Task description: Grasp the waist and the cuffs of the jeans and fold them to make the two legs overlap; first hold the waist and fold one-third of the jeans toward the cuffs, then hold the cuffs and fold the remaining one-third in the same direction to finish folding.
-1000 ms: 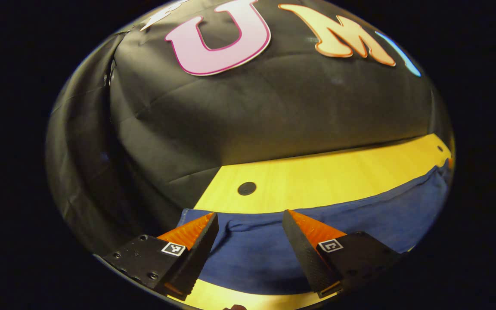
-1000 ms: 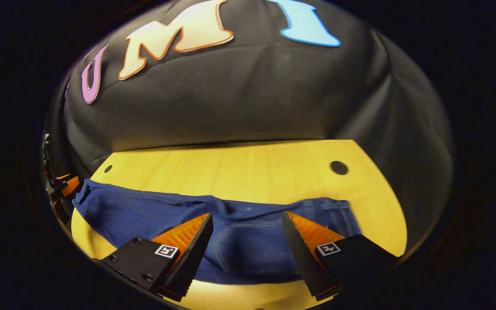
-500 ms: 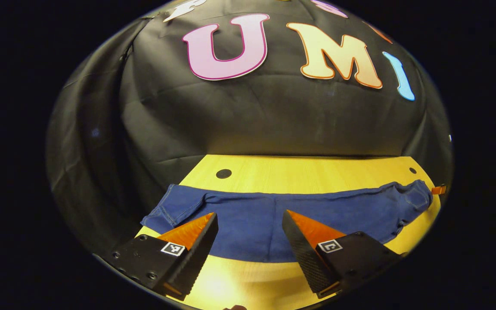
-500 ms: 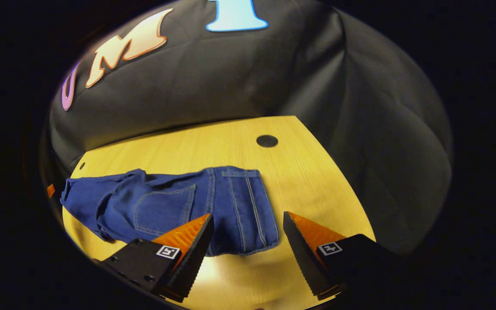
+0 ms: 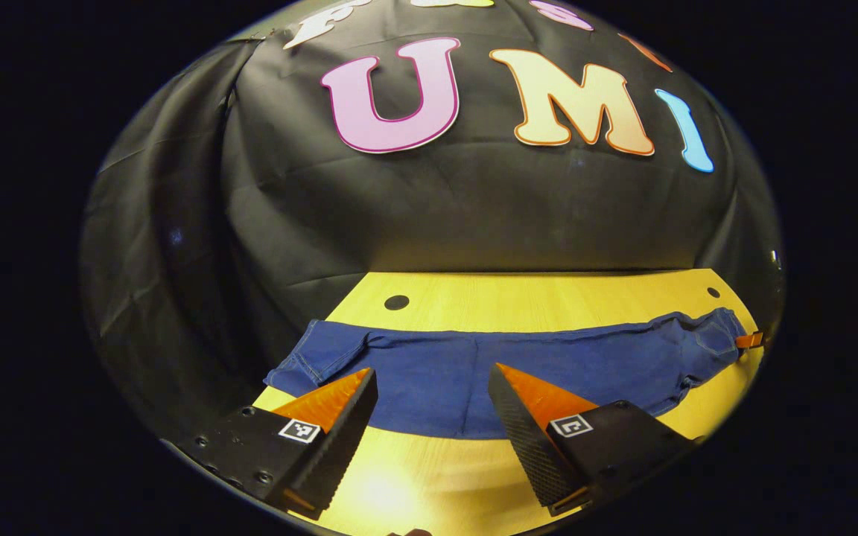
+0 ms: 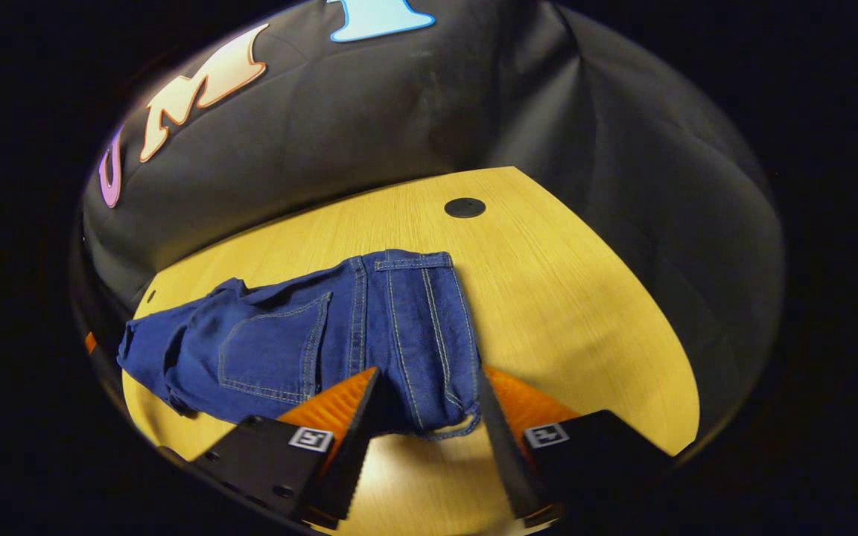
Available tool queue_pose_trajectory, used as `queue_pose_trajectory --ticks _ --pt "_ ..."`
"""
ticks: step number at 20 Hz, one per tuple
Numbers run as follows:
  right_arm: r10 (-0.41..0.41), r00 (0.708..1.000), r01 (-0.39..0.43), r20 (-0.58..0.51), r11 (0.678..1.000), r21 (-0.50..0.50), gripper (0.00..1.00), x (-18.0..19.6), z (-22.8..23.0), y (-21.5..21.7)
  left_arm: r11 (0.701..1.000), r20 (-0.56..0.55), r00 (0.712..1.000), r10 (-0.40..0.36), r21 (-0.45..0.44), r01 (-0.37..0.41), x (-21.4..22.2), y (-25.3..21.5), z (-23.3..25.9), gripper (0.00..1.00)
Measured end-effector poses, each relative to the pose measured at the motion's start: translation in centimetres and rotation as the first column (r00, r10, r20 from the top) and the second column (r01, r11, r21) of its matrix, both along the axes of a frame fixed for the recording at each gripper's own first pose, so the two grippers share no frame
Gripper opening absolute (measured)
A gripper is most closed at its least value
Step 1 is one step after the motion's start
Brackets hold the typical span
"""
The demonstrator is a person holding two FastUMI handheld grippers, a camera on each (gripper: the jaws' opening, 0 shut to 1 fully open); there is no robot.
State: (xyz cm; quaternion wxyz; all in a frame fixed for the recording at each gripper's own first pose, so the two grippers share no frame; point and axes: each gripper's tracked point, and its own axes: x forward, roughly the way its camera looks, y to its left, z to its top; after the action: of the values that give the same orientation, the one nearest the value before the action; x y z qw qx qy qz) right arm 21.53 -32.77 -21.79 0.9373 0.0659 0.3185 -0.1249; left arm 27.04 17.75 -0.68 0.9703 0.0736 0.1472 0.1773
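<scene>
As the right gripper (image 6: 423,417) closed in on the waist of the jeans (image 6: 310,342), its jaws narrowed around the near corner, not yet clamped; the left gripper (image 5: 433,417), jaws apart, hovered near the legs on the bench (image 6: 585,313).

My left gripper view looks low across the table (image 5: 548,298) toward the wall. My right gripper view tilts down, nearer. Both share the jeans (image 5: 518,365) (image 6: 310,342).

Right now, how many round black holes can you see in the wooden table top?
2. One hole sits beyond the cuff end of the jeans, by the table back edge. The other is beyond the waist end. More may be hidden under the denim.
</scene>
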Motion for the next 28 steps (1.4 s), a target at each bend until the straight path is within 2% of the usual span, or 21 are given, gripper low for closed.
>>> queue_pose_trajectory --ticks 1,4,6,7,10,12,16,21,24,25,28 --pt "-0.001 1.000 0.001 0.003 1.000 0.001 0.71 0.1 -0.1 0.1 1.000 0.004 1.000 0.006 -0.004 -0.006 -0.1 0.1 0.0 0.95" --pt "0.005 1.000 -0.004 0.013 0.999 -0.051 0.36 0.4 0.1 0.5 0.999 0.015 1.000 0.018 -0.027 -0.018 -0.9 0.1 0.0 0.95" --pt "0.015 1.000 -0.014 0.012 0.996 -0.092 0.29 0.4 0.2 0.6 0.999 0.020 1.000 0.022 -0.035 -0.022 -1.5 0.2 0.1 0.95" --pt "0.018 1.000 -0.016 0.019 0.995 -0.096 0.29 0.5 0.6 0.7 0.999 0.022 0.999 0.024 -0.037 -0.023 -1.8 0.1 0.0 0.95" --pt "0.002 1.000 -0.002 0.011 0.999 -0.049 0.06 0.3 0.6 0.9 0.998 0.025 0.999 0.020 -0.052 -0.019 -2.5 0.0 -0.5 0.95" --pt "0.010 1.000 -0.009 0.005 0.998 -0.067 0.04 0.0 1.1 0.9 0.998 0.025 1.000 0.009 -0.059 -0.007 -2.6 -0.1 -0.5 0.95" --pt "-0.002 1.000 0.002 -0.004 0.980 -0.198 0.03 -1.7 2.8 -0.4 0.997 0.018 1.000 -0.021 -0.072 0.023 -3.0 -0.2 -0.8 0.96" --pt "-0.073 0.995 0.090 0.064 0.939 -0.332 0.01 -3.5 8.9 -1.2 0.991 0.014 0.996 -0.087 -0.101 0.088 -2.7 0.5 -1.6 0.96" --pt "-0.077 0.979 0.131 0.188 0.946 -0.297 0.03 -3.1 13.8 2.0 0.985 0.009 0.993 -0.116 -0.128 0.116 -2.8 2.0 -2.2 0.95" --pt "-0.058 0.970 0.122 0.235 0.956 -0.267 0.01 -2.7 15.4 4.2 0.982 0.013 0.992 -0.127 -0.141 0.128 -2.8 2.6 -2.2 0.95" --pt "0.044 0.946 0.026 0.321 0.978 -0.209 0.03 -1.4 18.6 12.0 0.965 0.036 0.984 -0.175 -0.192 0.179 -2.6 3.8 -1.9 0.95"
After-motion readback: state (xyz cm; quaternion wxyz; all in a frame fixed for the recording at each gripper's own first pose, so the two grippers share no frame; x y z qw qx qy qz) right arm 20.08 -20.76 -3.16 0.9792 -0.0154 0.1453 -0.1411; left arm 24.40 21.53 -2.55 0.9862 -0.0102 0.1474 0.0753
